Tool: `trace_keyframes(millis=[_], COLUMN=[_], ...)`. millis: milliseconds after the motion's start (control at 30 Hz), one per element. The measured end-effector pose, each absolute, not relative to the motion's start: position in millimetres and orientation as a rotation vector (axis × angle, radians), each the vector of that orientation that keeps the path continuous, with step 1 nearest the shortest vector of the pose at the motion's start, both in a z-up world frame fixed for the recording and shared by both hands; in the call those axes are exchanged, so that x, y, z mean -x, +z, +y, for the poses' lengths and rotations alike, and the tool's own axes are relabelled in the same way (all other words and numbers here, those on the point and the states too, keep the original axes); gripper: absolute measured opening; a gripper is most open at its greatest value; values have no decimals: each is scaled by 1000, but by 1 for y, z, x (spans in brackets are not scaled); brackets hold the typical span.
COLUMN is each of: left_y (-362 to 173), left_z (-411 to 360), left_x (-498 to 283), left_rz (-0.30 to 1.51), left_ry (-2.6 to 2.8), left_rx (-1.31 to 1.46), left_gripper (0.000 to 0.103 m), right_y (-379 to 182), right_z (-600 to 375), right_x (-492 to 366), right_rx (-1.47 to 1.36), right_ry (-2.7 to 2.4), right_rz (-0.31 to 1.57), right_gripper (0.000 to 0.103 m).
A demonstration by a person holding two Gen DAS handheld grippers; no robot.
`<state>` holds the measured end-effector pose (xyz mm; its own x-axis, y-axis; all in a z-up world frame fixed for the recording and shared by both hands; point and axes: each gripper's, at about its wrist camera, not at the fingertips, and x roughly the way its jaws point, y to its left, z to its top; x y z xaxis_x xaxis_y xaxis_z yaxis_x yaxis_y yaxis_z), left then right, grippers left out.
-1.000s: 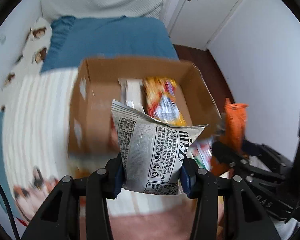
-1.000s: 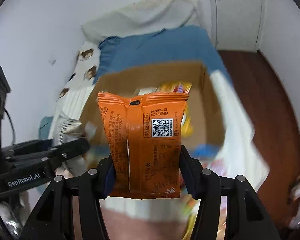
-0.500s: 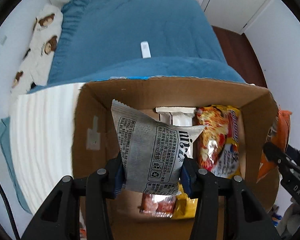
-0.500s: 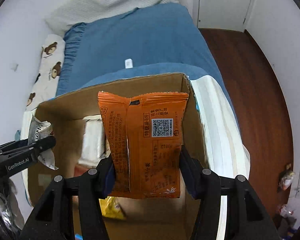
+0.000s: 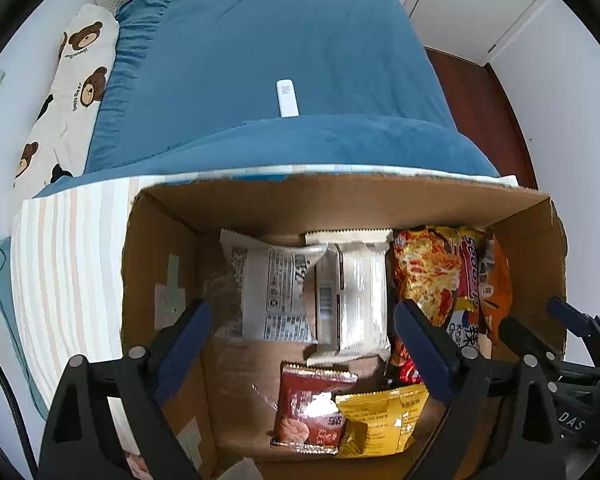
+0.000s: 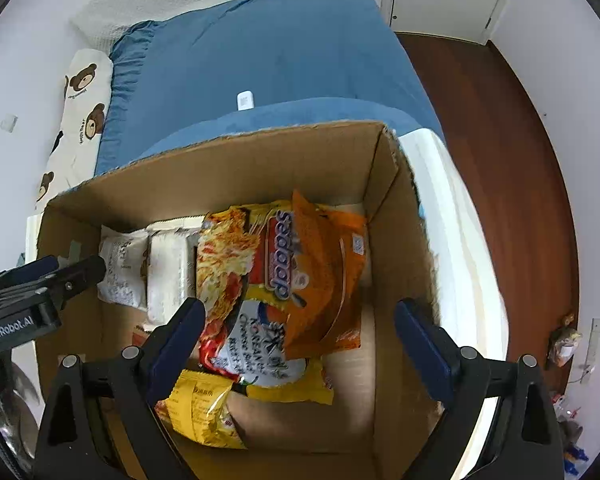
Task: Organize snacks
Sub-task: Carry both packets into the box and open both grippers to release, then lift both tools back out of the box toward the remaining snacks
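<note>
While both point down into the cardboard box (image 5: 340,200), the left gripper (image 5: 302,344) and right gripper (image 6: 296,340) have just been opening, and each now stands with its jaws wide apart and nothing between the pads. Below the left gripper a grey packet (image 5: 272,288) lies on the box floor by the far wall, touching a white packet (image 5: 352,300) to its right. An orange packet (image 6: 328,280) lies below the right gripper, resting on a noodle pack (image 6: 244,288) near the right wall. A red packet (image 5: 312,412) and a yellow packet (image 5: 380,420) lie side by side at the near end. The box sits on a bed (image 5: 260,60) with a blue cover.
</note>
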<state>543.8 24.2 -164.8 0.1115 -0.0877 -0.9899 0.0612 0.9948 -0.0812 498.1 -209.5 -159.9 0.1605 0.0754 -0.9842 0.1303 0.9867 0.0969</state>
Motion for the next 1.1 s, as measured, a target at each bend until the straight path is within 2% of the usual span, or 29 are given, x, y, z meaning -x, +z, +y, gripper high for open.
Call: trace_keyframes(millis=[433, 667, 1100], left_y=[-151, -115, -42], left_z=[36, 39, 45], left_x=[-468, -423, -341], left_rz=[1350, 1227, 1039], left_ry=[-70, -68, -96], left_rx=[35, -7, 33], left_gripper=[94, 94, 94], right_y=[-137, -110, -22], right_z=[-191, -182, -174], right_x=[-434, -397, -313], right_rx=[-130, -97, -40], right_ry=[-22, -12, -19], right_rz=[1345, 1258, 1030], right_gripper=[97, 97, 97])
